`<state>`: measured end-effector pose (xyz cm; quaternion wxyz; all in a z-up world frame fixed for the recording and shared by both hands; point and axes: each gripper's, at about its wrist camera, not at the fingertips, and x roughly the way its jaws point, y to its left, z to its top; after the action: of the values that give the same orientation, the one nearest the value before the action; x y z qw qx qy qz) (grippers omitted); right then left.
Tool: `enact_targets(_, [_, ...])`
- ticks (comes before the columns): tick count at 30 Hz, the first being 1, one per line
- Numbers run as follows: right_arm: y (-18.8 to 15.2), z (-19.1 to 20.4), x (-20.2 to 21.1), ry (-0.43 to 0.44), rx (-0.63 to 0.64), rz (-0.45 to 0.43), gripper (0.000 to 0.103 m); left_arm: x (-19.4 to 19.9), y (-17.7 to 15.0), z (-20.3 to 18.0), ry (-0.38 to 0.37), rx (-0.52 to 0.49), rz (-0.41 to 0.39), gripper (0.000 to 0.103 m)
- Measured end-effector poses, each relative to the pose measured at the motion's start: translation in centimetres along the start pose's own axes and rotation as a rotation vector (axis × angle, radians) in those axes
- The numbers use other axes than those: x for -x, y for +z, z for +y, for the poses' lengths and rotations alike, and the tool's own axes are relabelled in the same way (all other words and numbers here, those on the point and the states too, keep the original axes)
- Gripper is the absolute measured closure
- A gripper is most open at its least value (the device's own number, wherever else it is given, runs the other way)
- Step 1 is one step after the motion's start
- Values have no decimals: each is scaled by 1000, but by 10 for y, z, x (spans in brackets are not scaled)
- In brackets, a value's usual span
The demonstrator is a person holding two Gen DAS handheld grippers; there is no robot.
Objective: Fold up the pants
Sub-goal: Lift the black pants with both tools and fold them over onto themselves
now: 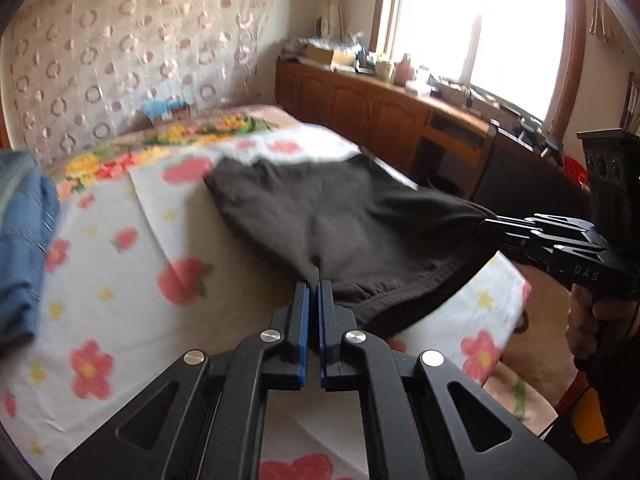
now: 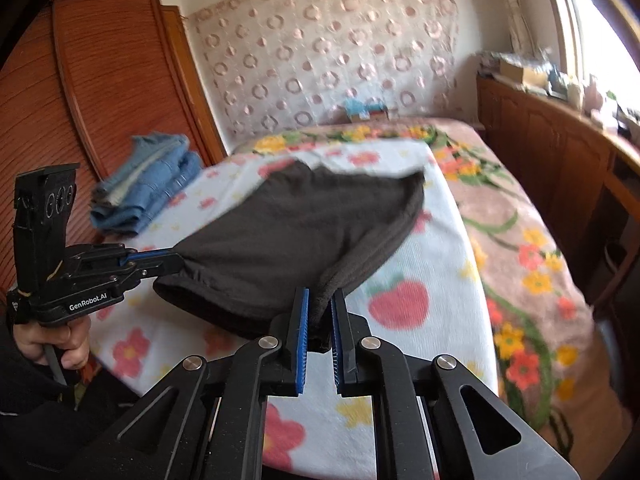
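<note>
Dark brown pants are held stretched above the bed between both grippers. My left gripper is shut on one near corner of the pants. My right gripper is shut on the other near corner of the pants. The right gripper also shows at the right of the left wrist view, and the left gripper shows at the left of the right wrist view. The far end of the pants hangs down toward the bed's flowered sheet.
A folded blue garment lies at the bed's left side by a wooden wardrobe. A wooden cabinet with clutter runs under the window right of the bed. A small blue box sits at the headboard.
</note>
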<state>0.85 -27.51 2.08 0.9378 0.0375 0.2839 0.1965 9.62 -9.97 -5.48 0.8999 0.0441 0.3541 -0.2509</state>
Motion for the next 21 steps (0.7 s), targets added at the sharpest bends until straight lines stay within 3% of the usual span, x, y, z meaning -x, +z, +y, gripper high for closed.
enact_targets(13, [82,45,41,96,107,-199,94,95,70,17,96,-45,-205,99])
enact_targets(21, [135,59,4,150,164,-214,94,106,107,51,222,-66,-247,99])
